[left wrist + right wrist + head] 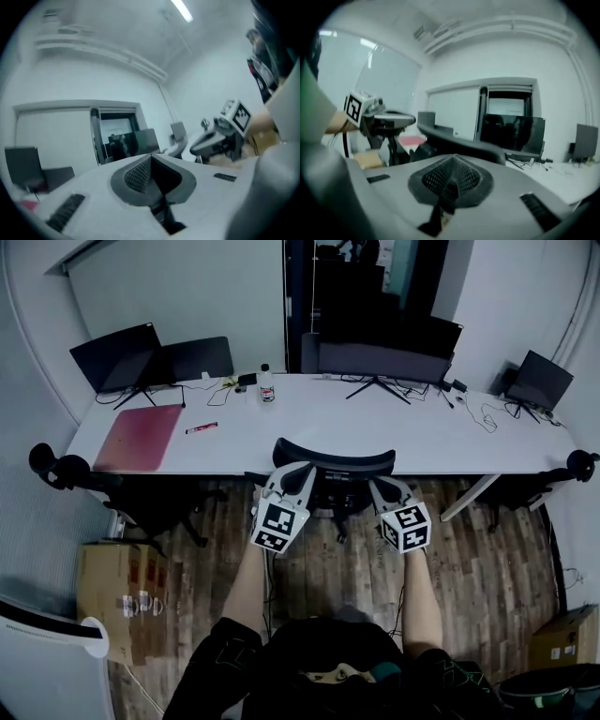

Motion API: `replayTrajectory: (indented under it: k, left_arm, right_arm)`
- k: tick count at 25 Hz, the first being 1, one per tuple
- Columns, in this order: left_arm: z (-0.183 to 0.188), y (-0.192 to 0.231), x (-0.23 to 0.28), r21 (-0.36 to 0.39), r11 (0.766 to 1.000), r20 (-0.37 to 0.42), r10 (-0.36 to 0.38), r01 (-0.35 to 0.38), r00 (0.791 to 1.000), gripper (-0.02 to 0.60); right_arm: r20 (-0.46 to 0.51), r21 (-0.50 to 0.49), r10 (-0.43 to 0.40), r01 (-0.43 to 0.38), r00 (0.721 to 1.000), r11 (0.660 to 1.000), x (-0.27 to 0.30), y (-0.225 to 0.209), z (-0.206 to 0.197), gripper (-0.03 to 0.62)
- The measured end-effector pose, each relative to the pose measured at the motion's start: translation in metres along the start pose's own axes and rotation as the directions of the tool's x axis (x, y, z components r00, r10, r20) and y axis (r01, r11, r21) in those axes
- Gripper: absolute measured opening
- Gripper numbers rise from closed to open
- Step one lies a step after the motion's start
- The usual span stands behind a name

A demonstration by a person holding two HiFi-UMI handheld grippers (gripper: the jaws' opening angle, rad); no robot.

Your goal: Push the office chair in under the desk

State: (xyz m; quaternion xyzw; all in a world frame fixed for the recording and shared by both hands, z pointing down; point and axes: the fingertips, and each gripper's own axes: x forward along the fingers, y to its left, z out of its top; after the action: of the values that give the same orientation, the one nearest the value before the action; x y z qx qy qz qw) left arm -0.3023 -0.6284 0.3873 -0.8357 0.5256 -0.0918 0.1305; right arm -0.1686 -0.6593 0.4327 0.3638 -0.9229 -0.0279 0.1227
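The black office chair [333,457] stands at the front edge of the long white desk [441,432], its curved backrest towards me. My left gripper [296,478] is just behind the backrest's left end, and my right gripper [382,489] is just behind its right end. Both are shut with nothing between the jaws. I cannot tell whether either one touches the chair. In the left gripper view the closed left gripper [151,174] points up at the wall. In the right gripper view the shut right gripper [449,182] sits just below the chair backrest [464,143].
On the desk are a red mat [141,435], a bottle [267,385], a red pen [201,428], a laptop [539,381] and monitors [380,362]. Other chairs stand at the left [56,468] and right [581,463]. A cardboard box [117,592] sits on the floor.
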Motion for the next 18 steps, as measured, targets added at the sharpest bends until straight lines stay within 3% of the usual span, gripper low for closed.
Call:
replayTrajectory:
  k: [2, 4, 6, 8, 11, 18]
  left_arm:
    - [0.023, 0.011, -0.004, -0.143, 0.988, 0.085, 0.068, -0.055, 0.994, 0.008]
    - [0.03, 0.019, -0.008, -0.281, 0.95, 0.107, 0.171, -0.135, 0.979, 0.008]
    - [0.021, 0.021, -0.011, -0.38, 0.896, 0.055, 0.27, -0.23, 0.961, 0.008]
    - [0.009, 0.014, -0.012, -0.436, 0.854, -0.011, 0.309, -0.283, 0.951, 0.008]
    - [0.002, 0.004, -0.01, -0.453, 0.845, -0.045, 0.297, -0.285, 0.954, 0.008]
    - [0.005, 0.001, -0.005, -0.439, 0.855, -0.045, 0.288, -0.278, 0.957, 0.008]
  right_arm:
    - [0.121, 0.108, -0.045, 0.032, 0.992, 0.994, -0.012, -0.007, 0.031, 0.006]
    - [0.207, 0.22, -0.126, 0.079, 0.97, 0.972, -0.024, -0.015, 0.051, 0.005]
    - [0.217, 0.295, -0.216, 0.147, 0.952, 0.944, -0.034, -0.025, 0.054, 0.005]
    - [0.162, 0.307, -0.288, 0.229, 0.944, 0.924, -0.04, -0.035, 0.046, 0.005]
    - [0.137, 0.291, -0.338, 0.288, 0.931, 0.912, -0.052, -0.042, 0.044, 0.005]
    - [0.15, 0.27, -0.332, 0.285, 0.931, 0.92, -0.054, -0.043, 0.044, 0.005]
